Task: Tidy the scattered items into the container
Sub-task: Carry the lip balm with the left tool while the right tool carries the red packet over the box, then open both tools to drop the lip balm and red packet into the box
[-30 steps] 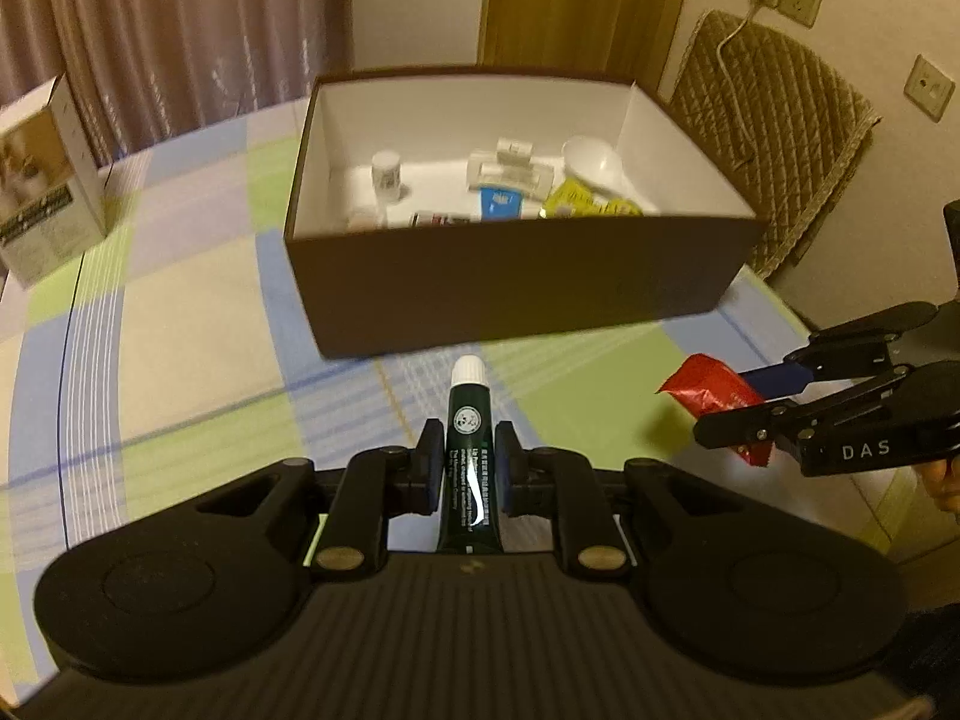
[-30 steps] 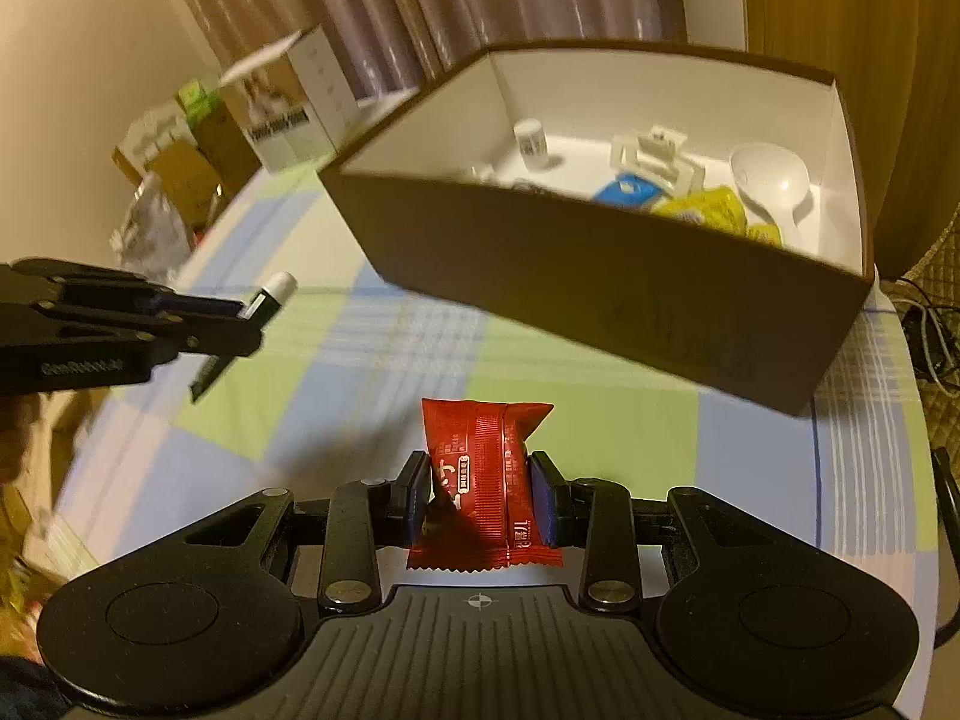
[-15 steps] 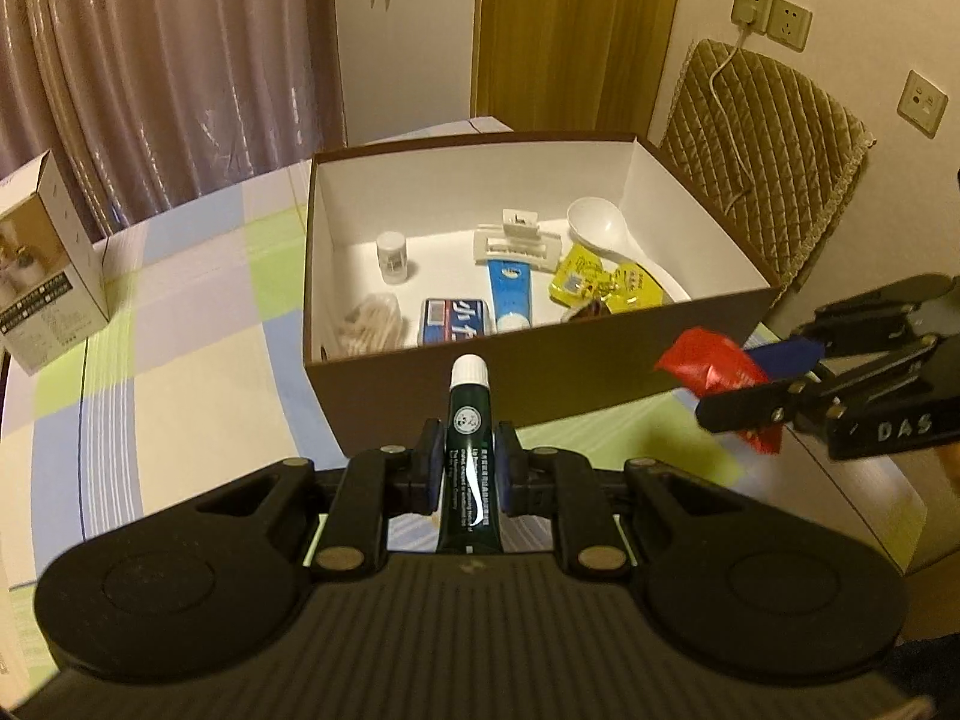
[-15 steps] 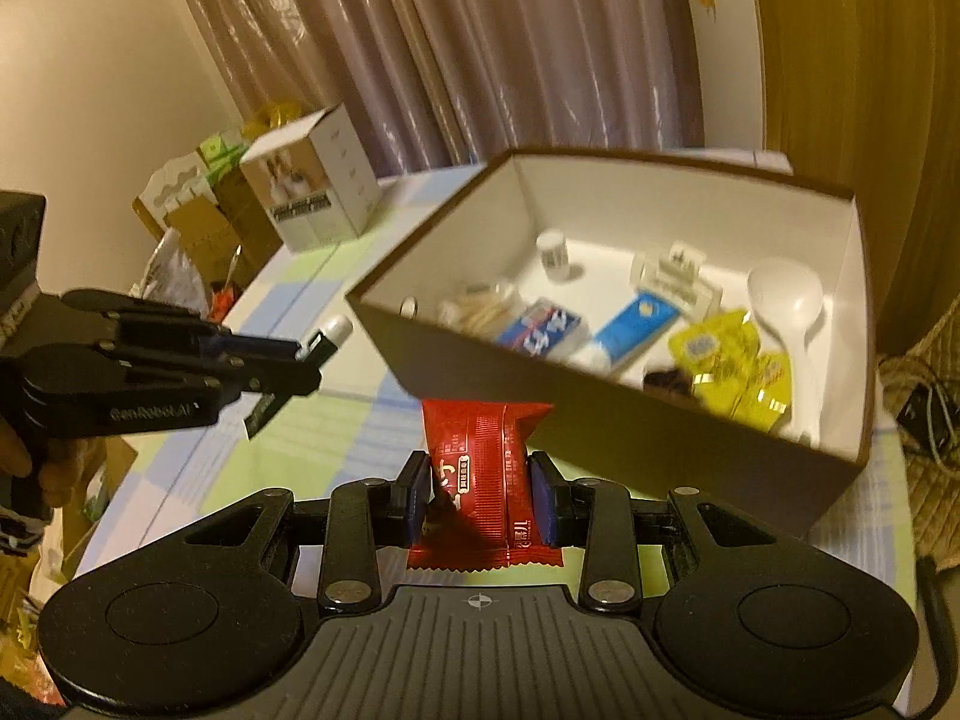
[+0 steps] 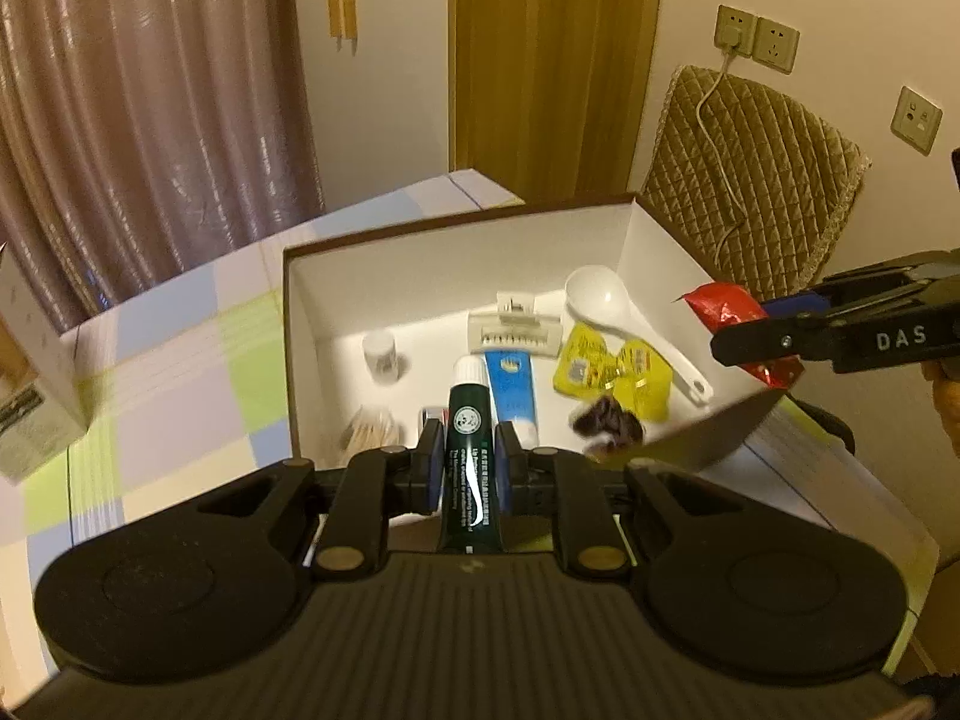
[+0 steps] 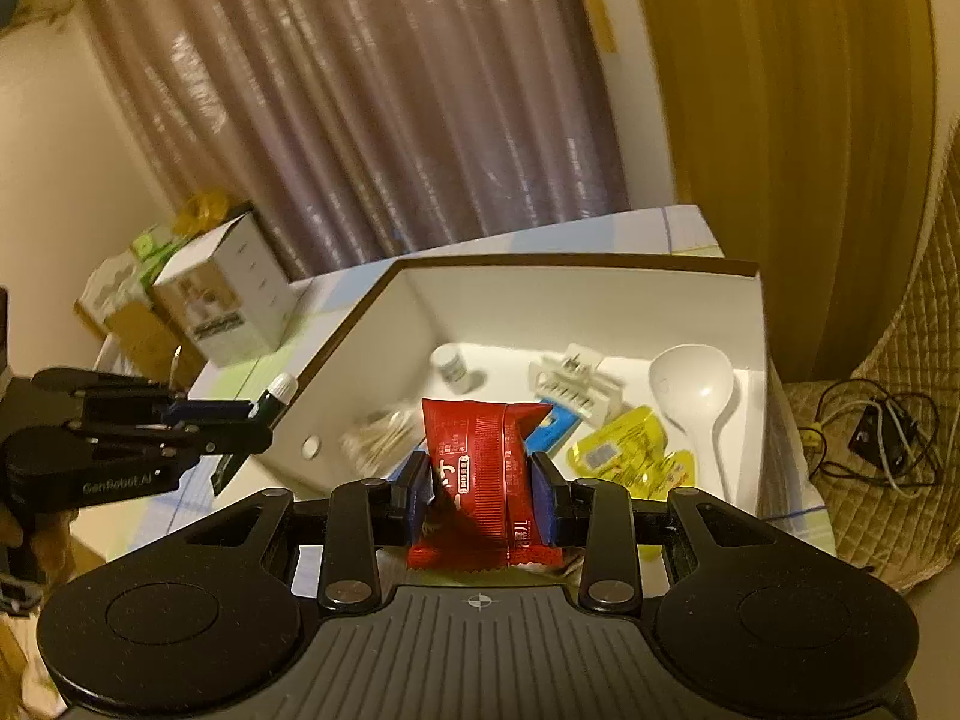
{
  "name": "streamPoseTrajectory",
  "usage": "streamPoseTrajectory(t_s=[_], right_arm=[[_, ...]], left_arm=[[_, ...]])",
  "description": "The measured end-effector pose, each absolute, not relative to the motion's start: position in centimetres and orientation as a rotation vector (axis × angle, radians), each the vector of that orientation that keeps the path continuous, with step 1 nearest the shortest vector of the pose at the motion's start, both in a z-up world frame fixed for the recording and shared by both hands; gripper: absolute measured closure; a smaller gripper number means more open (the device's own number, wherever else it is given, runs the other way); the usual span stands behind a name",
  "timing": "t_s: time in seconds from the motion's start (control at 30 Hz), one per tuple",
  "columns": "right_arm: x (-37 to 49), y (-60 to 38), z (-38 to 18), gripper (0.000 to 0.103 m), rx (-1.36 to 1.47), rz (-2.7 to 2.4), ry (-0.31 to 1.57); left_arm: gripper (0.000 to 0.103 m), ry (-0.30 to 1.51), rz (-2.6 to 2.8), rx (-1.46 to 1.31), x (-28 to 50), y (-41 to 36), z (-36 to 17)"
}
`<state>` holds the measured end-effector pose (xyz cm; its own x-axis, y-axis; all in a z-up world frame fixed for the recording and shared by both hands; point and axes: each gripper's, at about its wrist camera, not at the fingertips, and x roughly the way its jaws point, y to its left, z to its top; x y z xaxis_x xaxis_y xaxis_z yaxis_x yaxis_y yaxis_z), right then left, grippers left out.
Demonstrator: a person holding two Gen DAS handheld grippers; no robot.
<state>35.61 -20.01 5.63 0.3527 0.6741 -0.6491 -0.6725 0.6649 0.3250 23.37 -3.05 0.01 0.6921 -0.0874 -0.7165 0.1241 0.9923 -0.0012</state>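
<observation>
My left gripper [image 5: 470, 465] is shut on a dark green tube with a white cap [image 5: 470, 450], held above the near wall of the brown box [image 5: 456, 222]. My right gripper [image 6: 480, 495] is shut on a red snack packet [image 6: 474, 480], held over the box's right near corner [image 6: 576, 261]. It also shows in the left wrist view [image 5: 774, 330] with the packet [image 5: 729, 309]. The left gripper shows in the right wrist view [image 6: 252, 420], just outside the box's left wall. The box holds a white spoon [image 5: 606, 300], yellow sachets [image 5: 612, 372], a blue tube [image 5: 510, 387] and a small white bottle [image 5: 381, 354].
A white carton [image 6: 225, 294] stands on the checked tablecloth [image 5: 180, 360] left of the box. A quilted chair back [image 5: 750, 180] and wall sockets [image 5: 756, 39] are at the right. Cables [image 6: 870, 432] lie on the chair. Curtains hang behind the table.
Both grippers have risen and moved forward toward the box, each still holding its item. The box's inside now shows from above in both views.
</observation>
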Motion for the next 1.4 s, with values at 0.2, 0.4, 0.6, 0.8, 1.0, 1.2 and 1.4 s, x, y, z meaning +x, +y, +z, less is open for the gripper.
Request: streamPoseTrajectory(t_s=[0.2, 0.4, 0.6, 0.8, 1.0, 1.2, 1.4], right_arm=[[39.1, -18.3, 4.2, 0.065, -0.01, 0.857, 0.873], [41.5, -16.1, 2.4, 0.065, -0.077, 0.842, 0.916], [44.0, -14.0, 0.9, 0.065, -0.138, 0.81, 0.952], [45.6, -13.3, -0.5, 0.065, -0.151, 0.791, 0.99], [46.4, -13.2, -1.2, 0.065, -0.154, 0.774, 1.01], [47.0, -13.0, -1.7, 0.065, -0.156, 0.757, 1.03], [47.1, -13.1, -2.1, 0.065, -0.158, 0.75, 1.045]], left_arm=[[0.09, 0.809, -0.154, 0.082, 28.0, -2.8, -0.4], [0.09, 0.857, -0.185, 0.147, 32.9, -3.1, -2.4], [0.089, 0.929, -0.205, 0.202, 38.0, -3.4, -5.3], [0.089, 1.025, -0.219, 0.187, 41.9, -3.3, -9.2], [0.089, 1.076, -0.21, 0.189, 44.0, -3.3, -11.6], [0.087, 1.091, -0.206, 0.179, 44.3, -3.0, -12.5], [0.086, 1.076, -0.19, 0.153, 43.2, -2.6, -11.4]])
